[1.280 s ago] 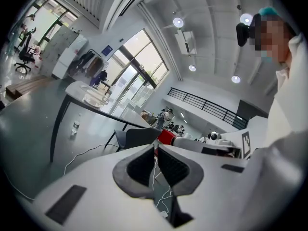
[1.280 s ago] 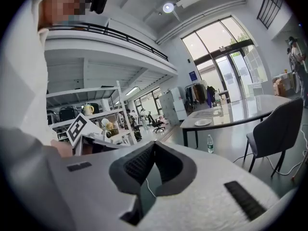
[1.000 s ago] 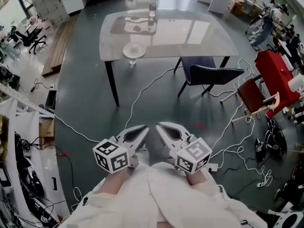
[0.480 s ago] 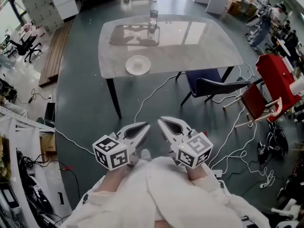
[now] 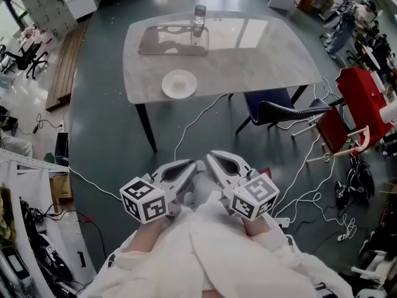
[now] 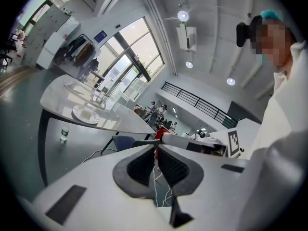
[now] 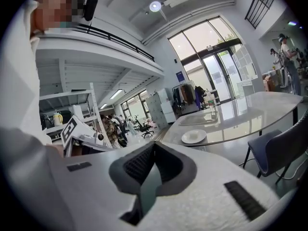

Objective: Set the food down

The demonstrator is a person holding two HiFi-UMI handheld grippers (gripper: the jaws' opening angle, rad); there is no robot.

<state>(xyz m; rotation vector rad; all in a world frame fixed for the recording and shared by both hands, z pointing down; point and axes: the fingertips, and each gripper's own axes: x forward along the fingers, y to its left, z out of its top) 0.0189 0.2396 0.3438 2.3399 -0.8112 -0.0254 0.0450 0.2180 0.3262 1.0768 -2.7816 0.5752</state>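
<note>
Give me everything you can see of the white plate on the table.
The plate is round, white, glossy like ceramic, with a shallow raised rim. It lies flat on the grey table, close to its near edge, apart from the tray and bottle farther back. Whether anything lies on it is unclear.

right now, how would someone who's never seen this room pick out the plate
Find the big grey table in the middle of the floor. The plate sits alone by its near edge, toward the left corner. It is the only round white thing there; the tray and bottle stand at the far edge.
</note>
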